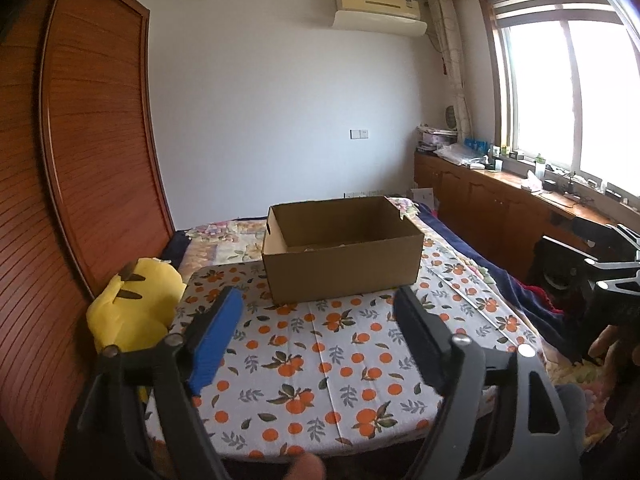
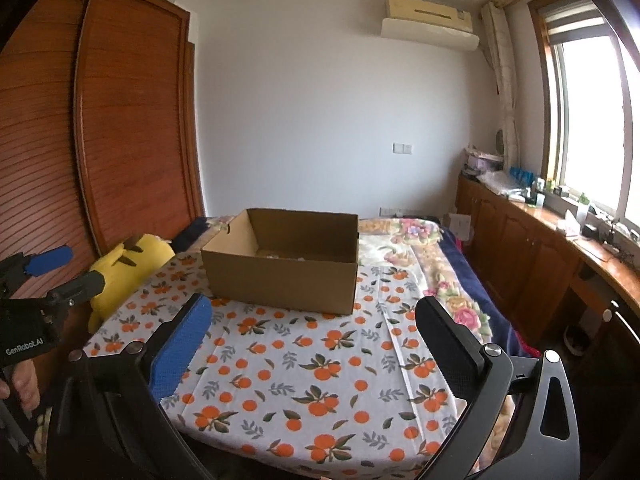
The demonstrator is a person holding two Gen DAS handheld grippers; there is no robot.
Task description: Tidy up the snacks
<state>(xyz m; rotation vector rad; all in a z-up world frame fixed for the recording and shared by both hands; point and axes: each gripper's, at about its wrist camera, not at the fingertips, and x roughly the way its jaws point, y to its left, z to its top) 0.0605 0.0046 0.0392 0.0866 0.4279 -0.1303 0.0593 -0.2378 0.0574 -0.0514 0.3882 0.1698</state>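
Both grippers spread wide, nothing held: left gripper (image 1: 318, 304), right gripper (image 2: 312, 316). Box (image 1: 344, 264) sits mid-cloth (image 1: 312, 360), bare cloth before it; plush (image 1: 132, 308) at left edge.

The box (image 1: 344, 264) is plain brown cardboard. The cloth (image 1: 320, 360) under it is white with a pattern of orange fruits and grey-green leaves. The soft toy (image 1: 132, 308) is yellow with dark marks. The wardrobe (image 1: 80, 160) is red-brown wood. The left hand-held gripper (image 1: 320, 320) has one blue pad and one black.
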